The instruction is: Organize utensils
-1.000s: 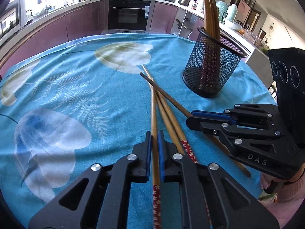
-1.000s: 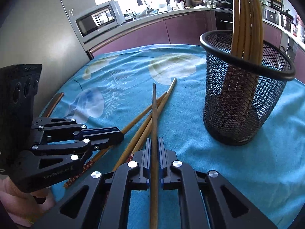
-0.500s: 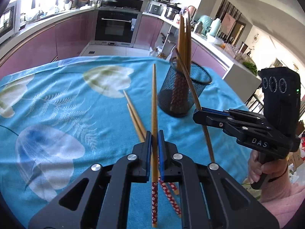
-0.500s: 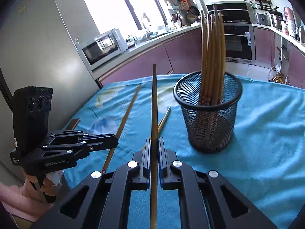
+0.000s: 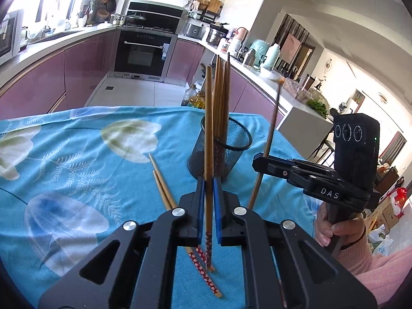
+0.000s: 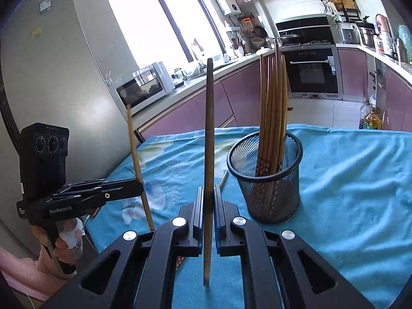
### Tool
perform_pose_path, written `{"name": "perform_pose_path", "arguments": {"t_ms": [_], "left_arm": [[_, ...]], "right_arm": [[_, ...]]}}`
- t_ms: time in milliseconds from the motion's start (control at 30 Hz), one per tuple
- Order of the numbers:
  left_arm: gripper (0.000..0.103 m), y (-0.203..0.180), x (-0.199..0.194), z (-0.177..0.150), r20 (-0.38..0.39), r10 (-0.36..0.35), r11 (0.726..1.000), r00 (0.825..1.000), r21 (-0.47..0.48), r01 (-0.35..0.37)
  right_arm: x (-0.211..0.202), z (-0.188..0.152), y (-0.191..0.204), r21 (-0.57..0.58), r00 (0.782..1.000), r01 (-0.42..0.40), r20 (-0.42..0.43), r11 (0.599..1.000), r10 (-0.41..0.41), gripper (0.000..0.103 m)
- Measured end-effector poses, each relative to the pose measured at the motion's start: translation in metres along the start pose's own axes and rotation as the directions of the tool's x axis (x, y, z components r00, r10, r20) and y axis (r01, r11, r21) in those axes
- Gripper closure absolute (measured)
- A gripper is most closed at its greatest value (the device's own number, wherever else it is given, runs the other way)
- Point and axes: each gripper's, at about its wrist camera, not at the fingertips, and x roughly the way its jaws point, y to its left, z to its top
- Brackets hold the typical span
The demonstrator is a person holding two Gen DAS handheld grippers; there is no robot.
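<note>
Holding one chopstick each, upright: left claw [image 5: 207,207] pinching red-patterned chopstick [image 5: 208,134], right claw [image 6: 209,212] pinching plain chopstick [image 6: 208,134]. Mesh cup [image 6: 266,180] on desk [image 6: 347,180] ahead, nearer right claw. Two chopsticks [image 5: 161,180] lying loose on desk.

The lower ends of the bundled wooden chopsticks [image 6: 273,118] blur behind the black wire-mesh cup [image 6: 267,188], so their count cannot be told. In the left wrist view, two loose wooden chopsticks with red patterned ends [image 5: 162,188] pass under the black left gripper [image 5: 208,206] body, their middles hidden. The person's pink sleeve [image 5: 381,270] is cut off by the picture's edge. Small items on the far grey kitchen worktop [image 5: 242,51] are too small to identify.
</note>
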Motion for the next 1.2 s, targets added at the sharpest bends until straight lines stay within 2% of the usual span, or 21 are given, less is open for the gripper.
{"name": "perform_pose_path", "arguments": {"t_ms": [467,1200], "left_arm": [[0.095,-0.021,-0.004,0.039,0.085,-0.017,1.000,0.996,0.028,0.014],[0.096,-0.054,-0.001,0.092,0.155,-0.015,0.994,0.988,0.111,-0.002]], "right_arm": [[-0.025,0.031,0.001,-0.048,0.996,0.021,0.093,0.999,-0.016,0.097],[-0.046,0.074,-0.002,-0.104,0.982,0.067,0.185,0.992,-0.047,0.097]]}}
